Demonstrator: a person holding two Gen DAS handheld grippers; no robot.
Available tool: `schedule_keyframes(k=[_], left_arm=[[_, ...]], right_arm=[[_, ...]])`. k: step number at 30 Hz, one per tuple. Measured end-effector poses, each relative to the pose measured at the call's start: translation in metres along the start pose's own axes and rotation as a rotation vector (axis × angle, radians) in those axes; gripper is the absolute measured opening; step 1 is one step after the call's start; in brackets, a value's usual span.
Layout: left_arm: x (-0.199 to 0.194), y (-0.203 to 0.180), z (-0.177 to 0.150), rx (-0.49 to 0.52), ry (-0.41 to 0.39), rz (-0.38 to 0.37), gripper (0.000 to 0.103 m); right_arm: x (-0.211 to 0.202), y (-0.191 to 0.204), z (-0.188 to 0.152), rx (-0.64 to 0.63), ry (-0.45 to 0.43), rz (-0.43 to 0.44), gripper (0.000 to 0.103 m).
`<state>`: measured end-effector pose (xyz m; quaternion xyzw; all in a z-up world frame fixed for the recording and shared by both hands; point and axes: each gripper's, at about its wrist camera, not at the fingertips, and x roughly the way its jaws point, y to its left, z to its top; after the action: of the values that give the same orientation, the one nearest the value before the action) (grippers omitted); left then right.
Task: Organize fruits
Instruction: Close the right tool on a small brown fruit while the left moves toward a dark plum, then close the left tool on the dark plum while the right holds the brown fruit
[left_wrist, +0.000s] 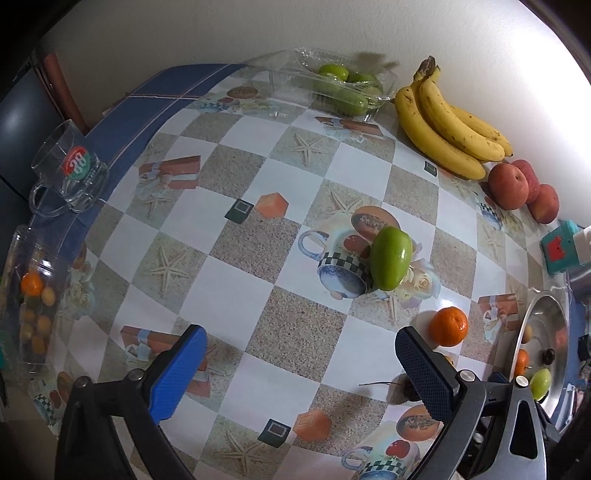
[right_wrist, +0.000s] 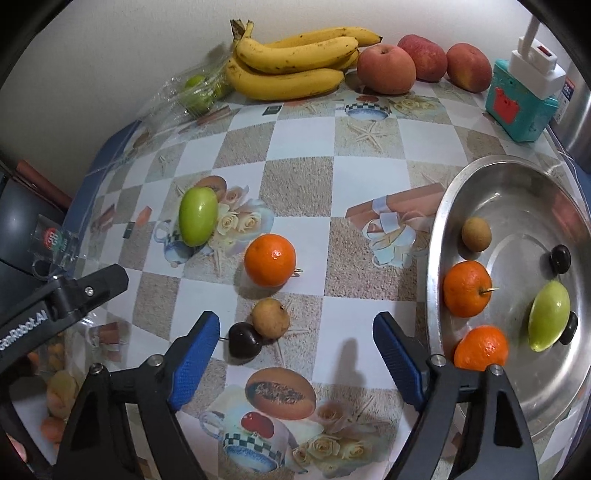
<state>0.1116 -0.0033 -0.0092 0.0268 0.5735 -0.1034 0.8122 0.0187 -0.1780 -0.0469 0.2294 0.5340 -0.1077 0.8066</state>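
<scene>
Right claw (right_wrist: 295, 354) open, green fruit (right_wrist: 197, 216) upright-ish (tilted)

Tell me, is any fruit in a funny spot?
Yes. Four pieces lie loose on the tablecloth, outside the metal bowl: a green fruit, an orange, a small brown fruit and a dark cherry. Similar fruits already sit in the bowl.

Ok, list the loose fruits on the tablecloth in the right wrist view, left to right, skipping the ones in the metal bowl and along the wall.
Green fruit → dark cherry → orange; the brown fruit overlaps both, so it is left out.
</scene>
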Motion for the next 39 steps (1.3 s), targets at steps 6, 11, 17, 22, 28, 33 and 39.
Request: schedule_keyframes(k=[6,11,17,22,28,33,39], left_arm=[[0.001,-0.002,0.002,-0.001,0.003,-0.013,0.103],[0.005,-0.002,0.003,-0.010,0.014,-0.018,0.103],[0.016,-0.002,0.002,-0.025,0.050,-0.027,0.103],[0.018,-0.003,0.004,-0.033,0.057,-0.041,0.103],[0.018,-0.003,0.004,-0.034,0.059,-0.046,0.103],[0.018,-0.003,0.005,-0.037,0.061,-0.045,0.103],[0.016,-0.006,0.005,-0.031,0.057,-0.051,0.103]], right_arm=[[0.004,0.001,0.004,-0.011,-0.007,-0.025,0.085],[0.008,0.002,0.007,-0.011,0.008,-0.023,0.078],[0.016,0.007,0.007,-0.028,0.016,-0.010,0.061],[0.020,0.008,0.006,-0.031,0.025,0.020,0.049],[0.021,0.009,0.005,-0.032,0.032,0.034,0.035],[0.020,0.010,0.004,-0.029,0.030,0.048,0.026],[0.015,0.001,0.004,0.018,0.024,0.074,0.026]])
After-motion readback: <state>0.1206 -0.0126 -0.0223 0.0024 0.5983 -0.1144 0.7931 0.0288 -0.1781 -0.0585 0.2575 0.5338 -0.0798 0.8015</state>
